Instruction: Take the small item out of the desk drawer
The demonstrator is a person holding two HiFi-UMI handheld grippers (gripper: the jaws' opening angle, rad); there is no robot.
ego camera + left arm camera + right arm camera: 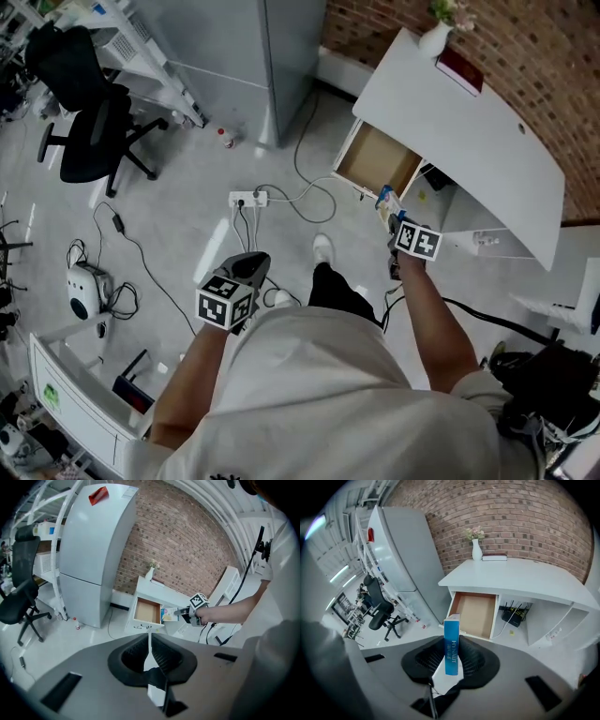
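The white desk (469, 131) stands against the brick wall with its drawer (378, 161) pulled open; the wooden drawer (476, 613) looks empty inside. My right gripper (392, 217) is held in front of that drawer, shut on a small blue box (451, 644) that stands upright between its pads. The same box (385, 200) shows just off the drawer's front corner, and the box (168, 614) is visible from the side next to the drawer (146, 611). My left gripper (253, 262) hangs low over the floor, away from the desk, its jaws shut with nothing between them (150, 639).
A white vase (476, 550) and a book (494, 557) sit on the desk top. A grey fridge (267, 56) stands left of the desk. A black office chair (94, 122), a power strip (248, 199) and cables lie on the floor. A router (513, 616) sits under the desk.
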